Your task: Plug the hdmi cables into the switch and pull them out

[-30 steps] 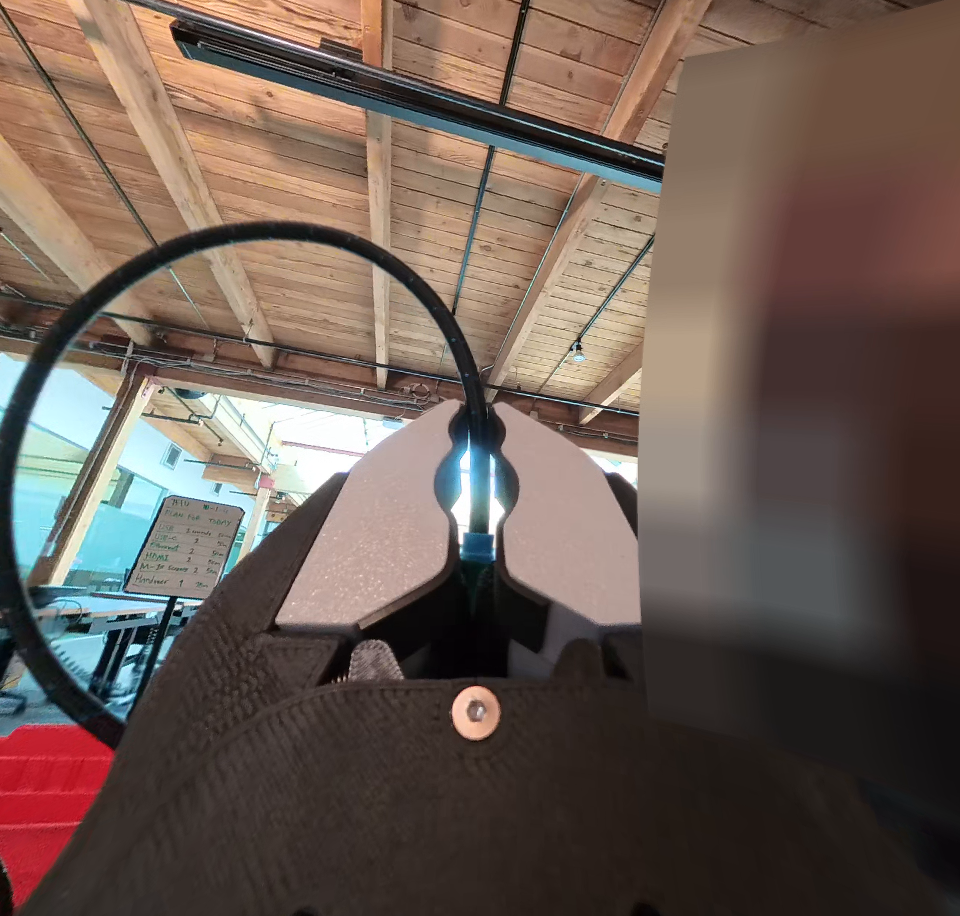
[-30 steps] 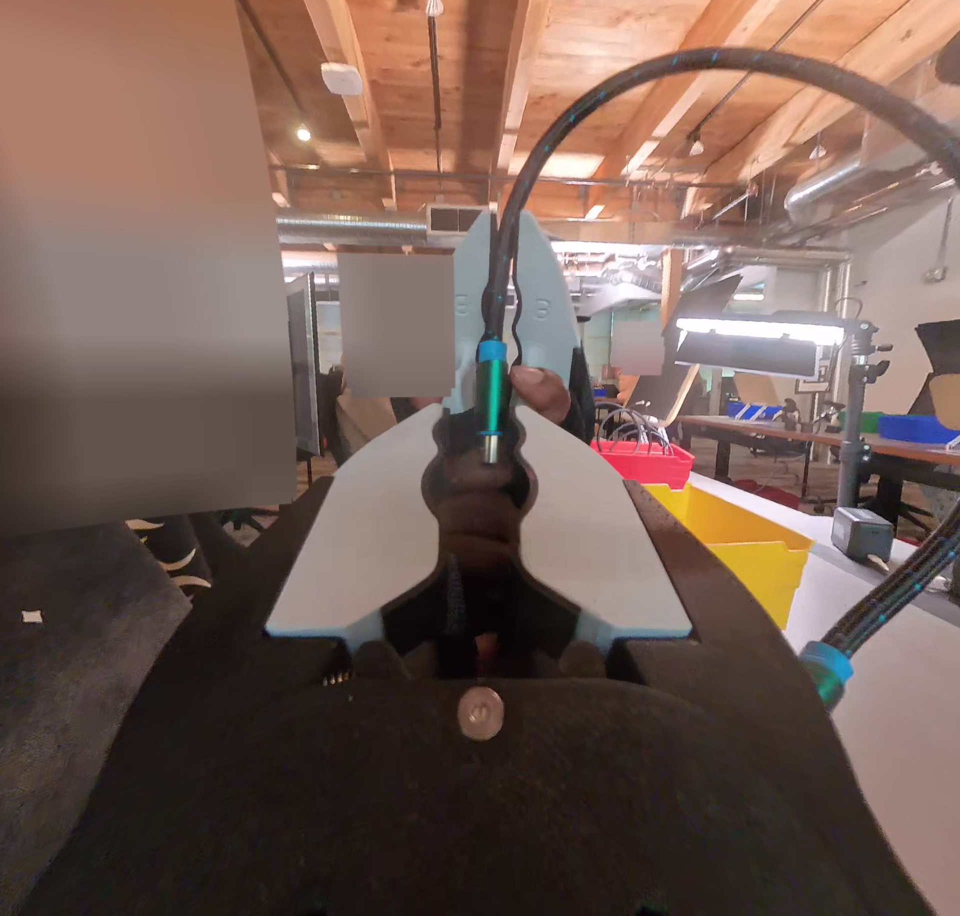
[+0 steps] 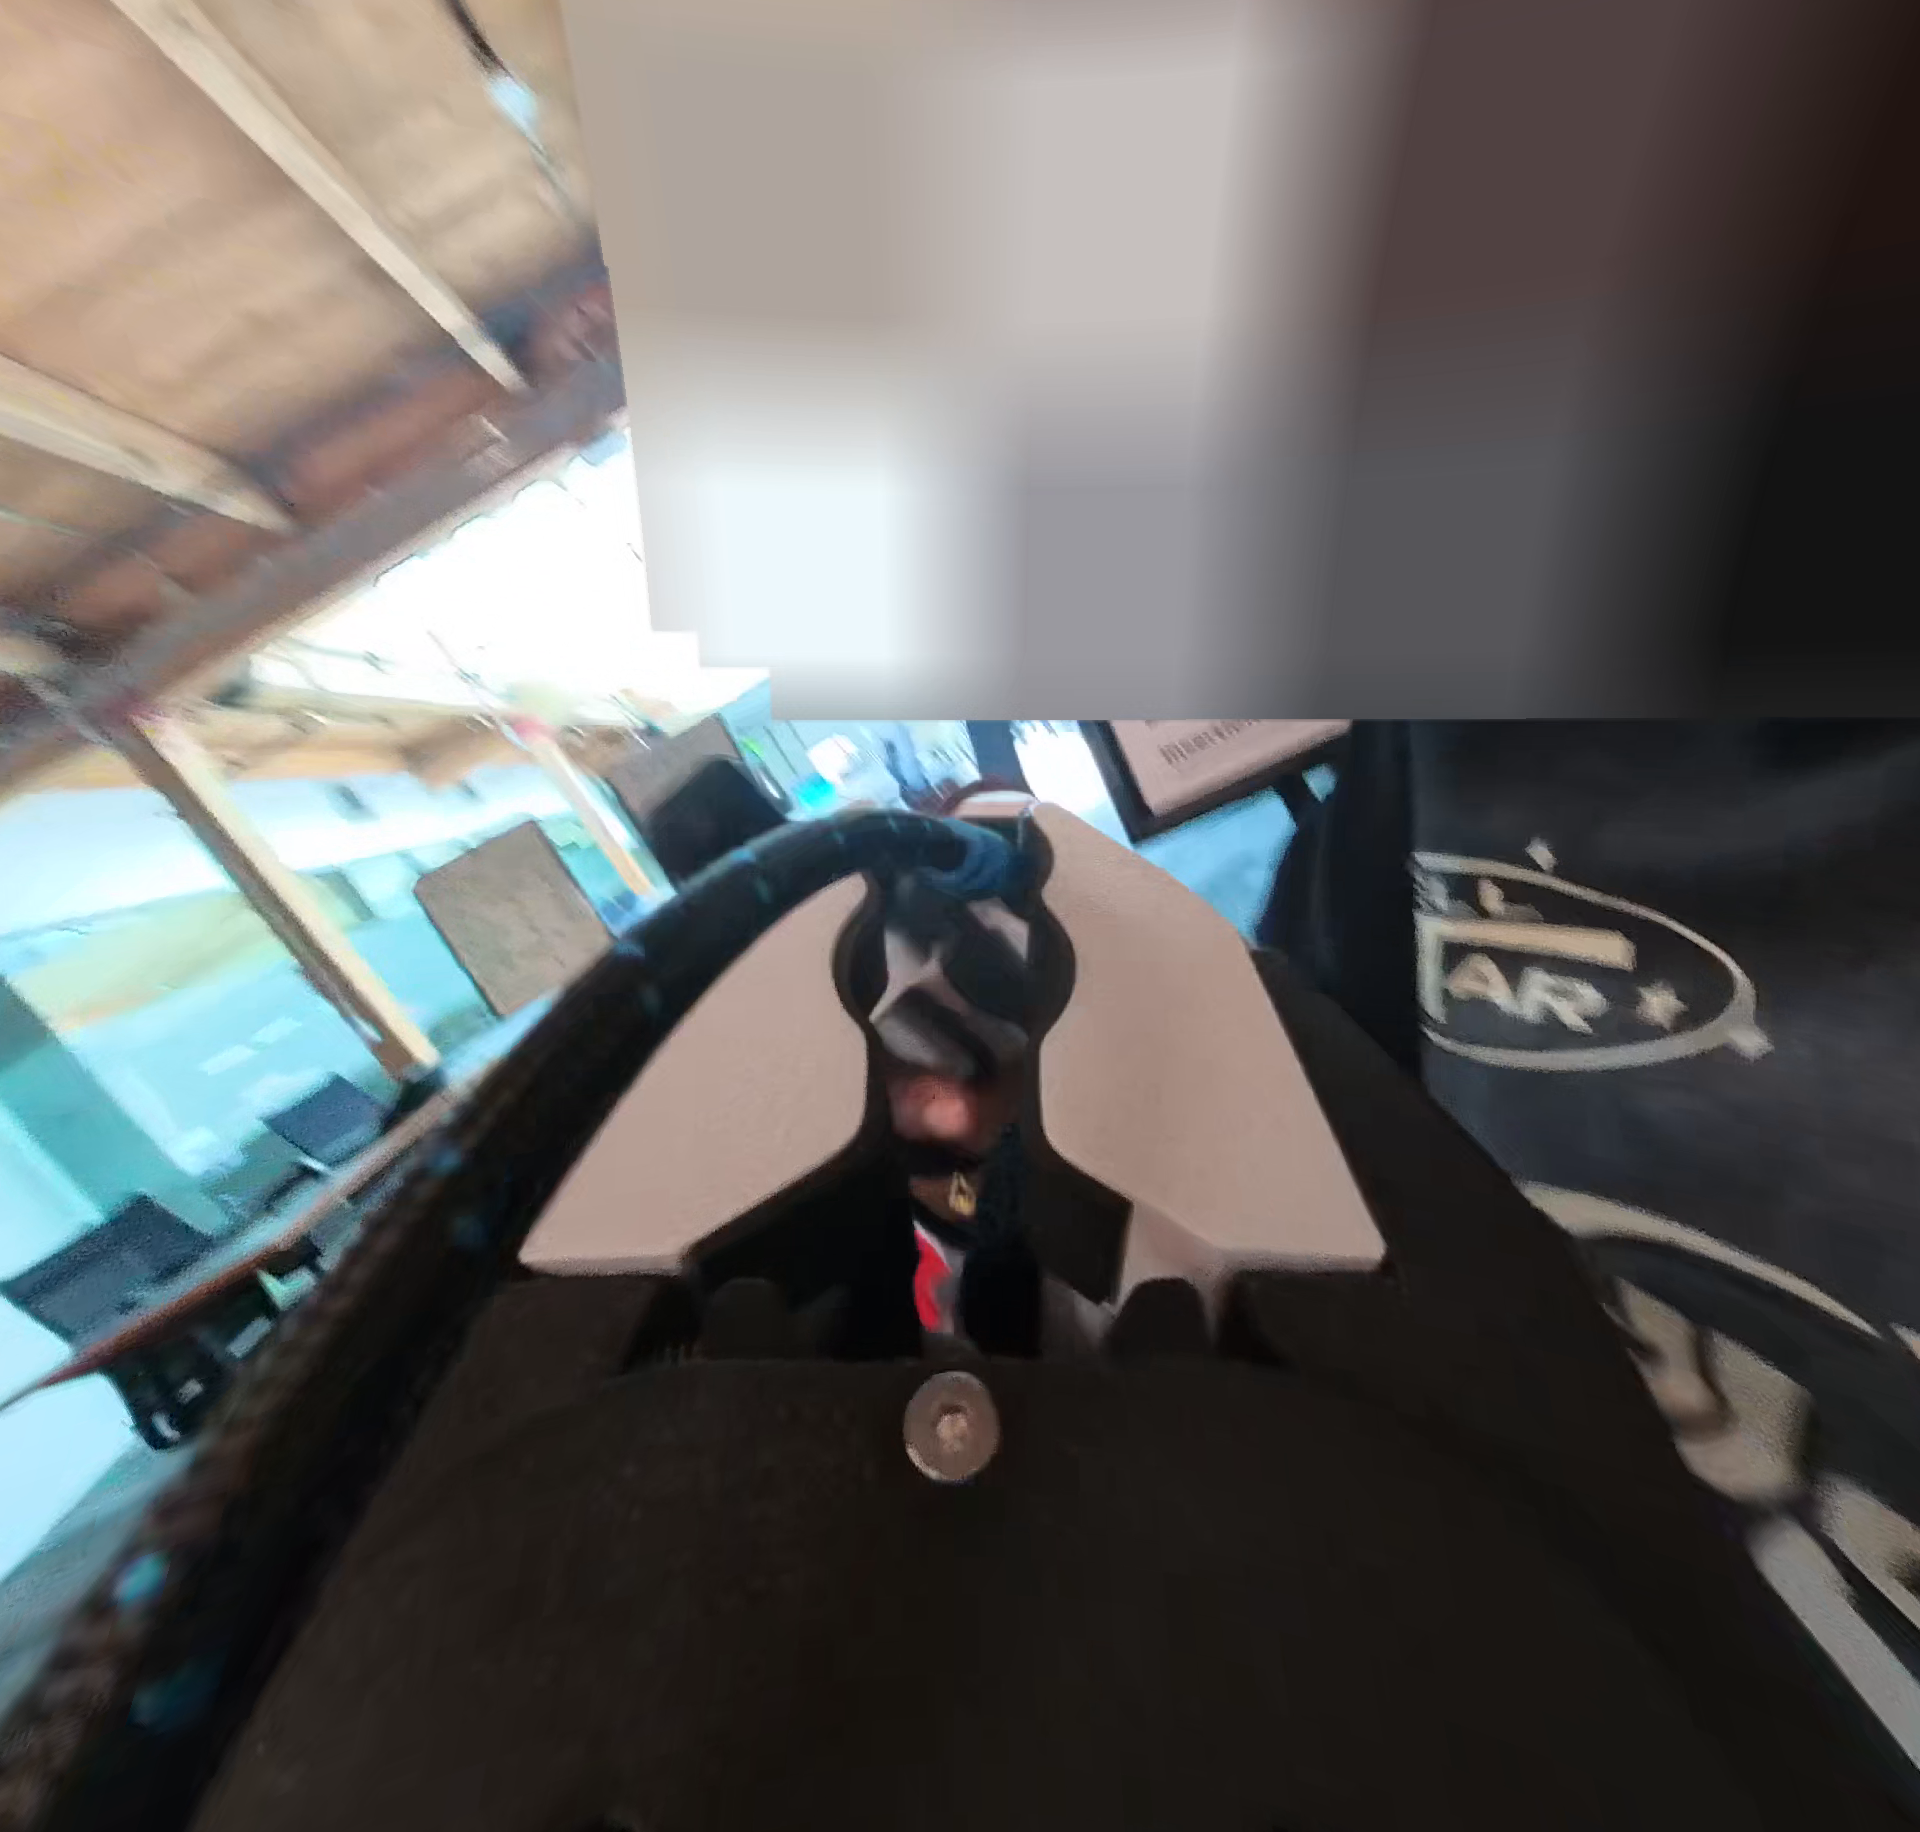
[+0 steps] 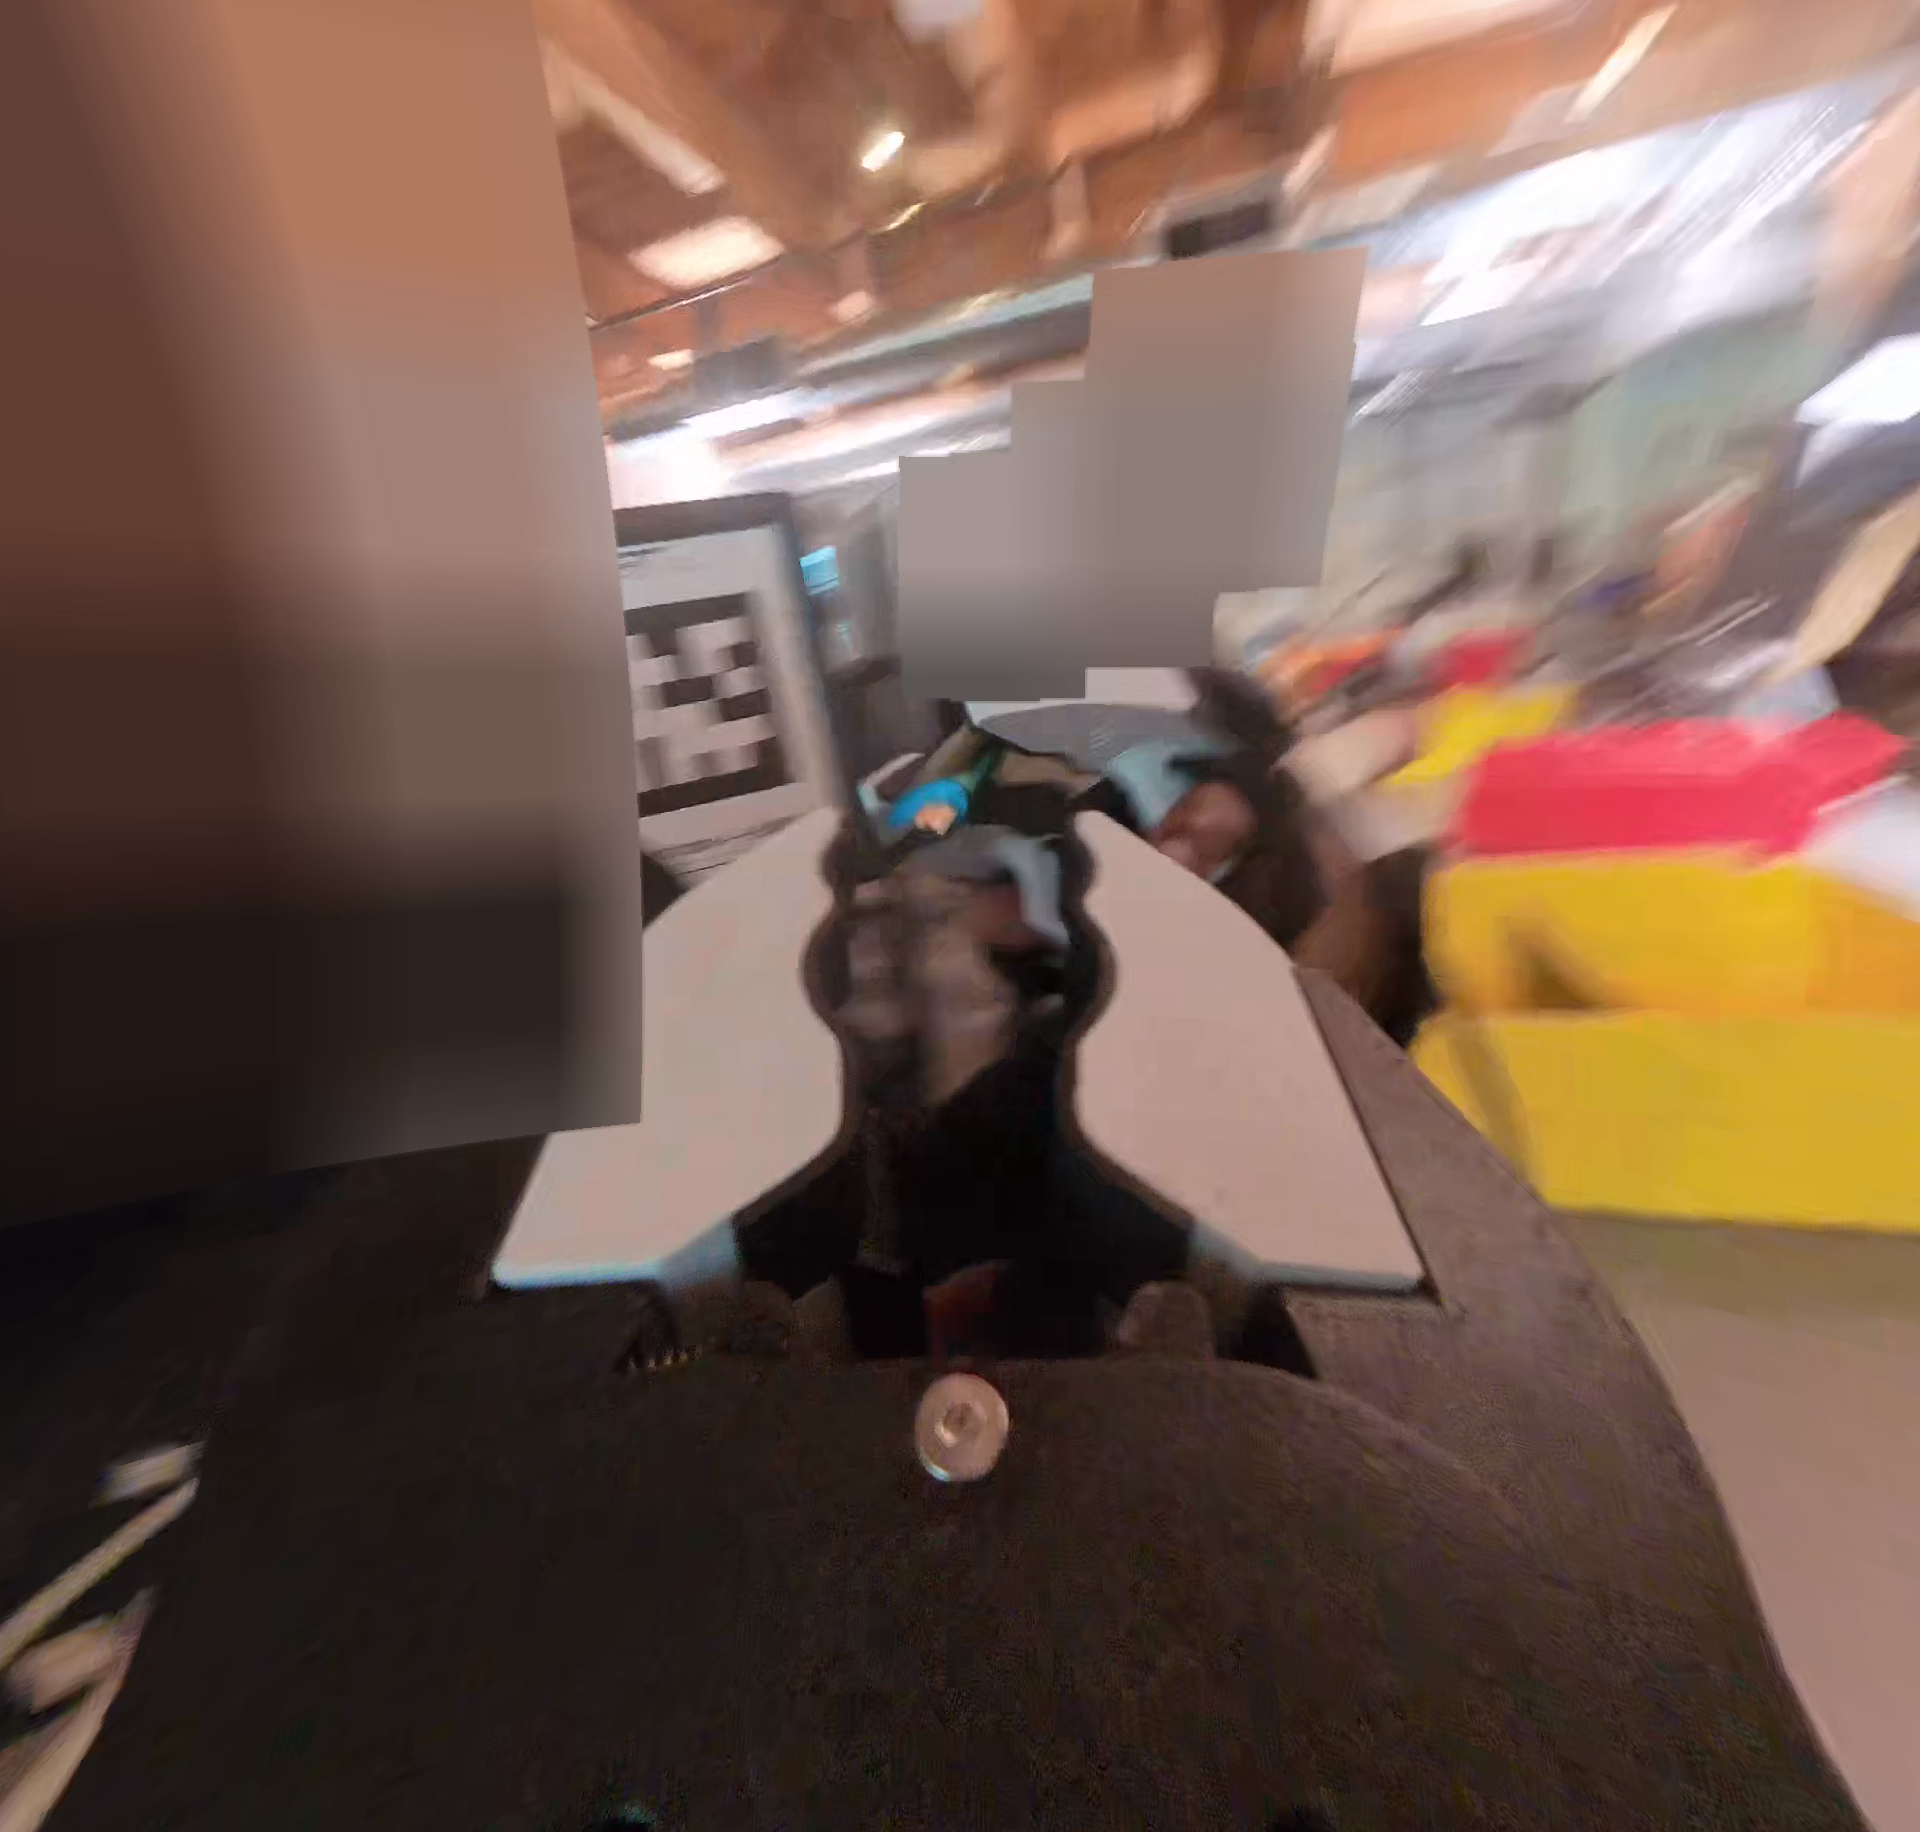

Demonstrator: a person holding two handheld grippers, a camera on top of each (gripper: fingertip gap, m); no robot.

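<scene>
A timber-beamed ceiling (image 3: 239,255) slopes over a bright, glass-walled workspace, motion blur softening most detail. A yellow bin (image 4: 1662,1044) sits in front of a red bin (image 4: 1673,785), while a framed board with a black-and-white checkered pattern (image 4: 707,681) stands farther back. Dark fabric bearing a pale oval emblem (image 3: 1579,961) fills the left wrist view's right side.

Wood-beam ceiling (image 3: 260,255), bright windows (image 3: 499,629), yellow bins (image 4: 1662,1055) on rt.

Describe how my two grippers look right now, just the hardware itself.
Both match: the left gripper and the right gripper each have two flat, pale grey fingers with scalloped inner edges, on a textured black body with one silver screw at centre.
</scene>
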